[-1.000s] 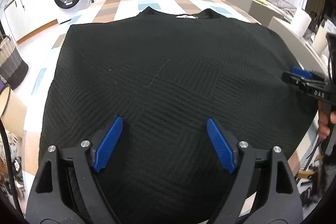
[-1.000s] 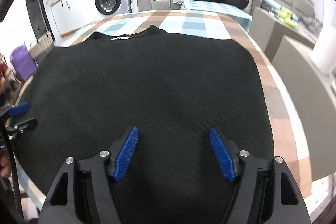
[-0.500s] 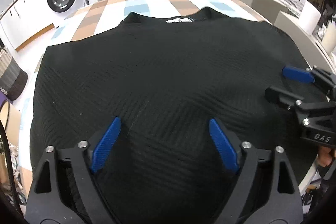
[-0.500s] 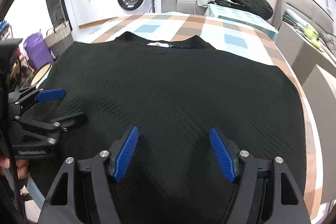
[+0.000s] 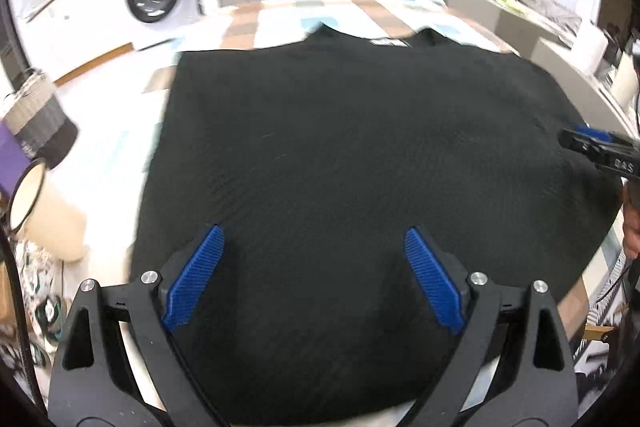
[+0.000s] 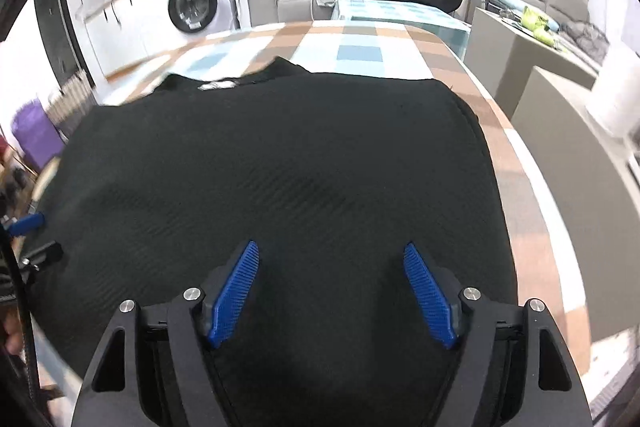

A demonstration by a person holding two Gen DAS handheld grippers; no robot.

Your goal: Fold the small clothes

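Item: black ribbed knit top (image 5: 360, 163), lying spread flat on the checked brown, blue and white surface (image 6: 360, 47), front or back up cannot be told. You are holding the left hand-held gripper (image 5: 314, 277) over its near left portion, blue pads apart and gripping nothing; you are holding the right hand-held gripper (image 6: 330, 289) over its near right portion, pads likewise apart and empty. The garment is lying directly ahead of and beneath both tools. Its neckline with white label (image 6: 218, 85) is pointing away from you, hem toward you, so its neck-to-hem axis is running along your line of sight. Each tool is sitting nearer its own side edge.
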